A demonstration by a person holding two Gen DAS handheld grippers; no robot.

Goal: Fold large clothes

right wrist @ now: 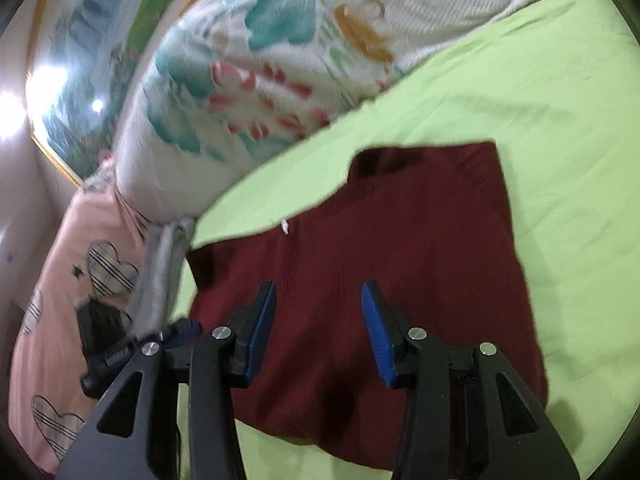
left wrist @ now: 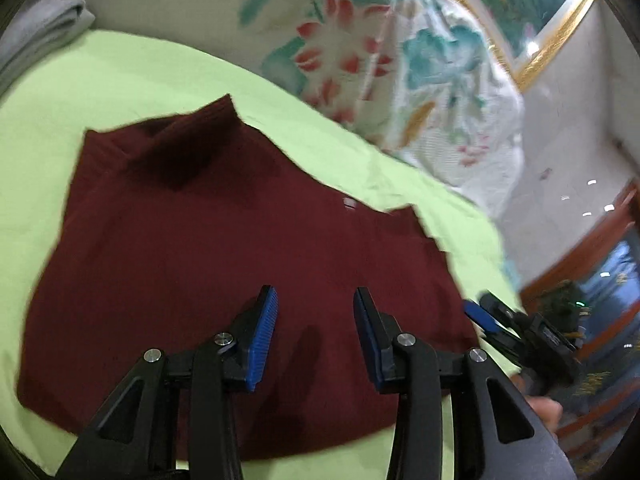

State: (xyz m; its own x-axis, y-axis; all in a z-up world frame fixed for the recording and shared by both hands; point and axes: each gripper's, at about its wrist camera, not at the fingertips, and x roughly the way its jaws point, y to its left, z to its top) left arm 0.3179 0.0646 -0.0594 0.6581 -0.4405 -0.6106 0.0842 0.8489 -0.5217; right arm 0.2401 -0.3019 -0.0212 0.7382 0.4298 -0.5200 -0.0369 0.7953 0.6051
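Lying flat on the bed's smooth lime-green sheet is a dark red knitted sweater, folded into a rough rectangle, its ribbed collar bunched at the far edge and a small white tag beside it. Above the sweater's near edge, the left tool has its ridged blue pads apart, nothing between them. The right tool stands likewise parted and empty above the sweater. Beyond the sweater sits a puffy quilted blanket printed with pink and teal flowers. Left of it in the right wrist view lies a pink pillow with plaid hearts.
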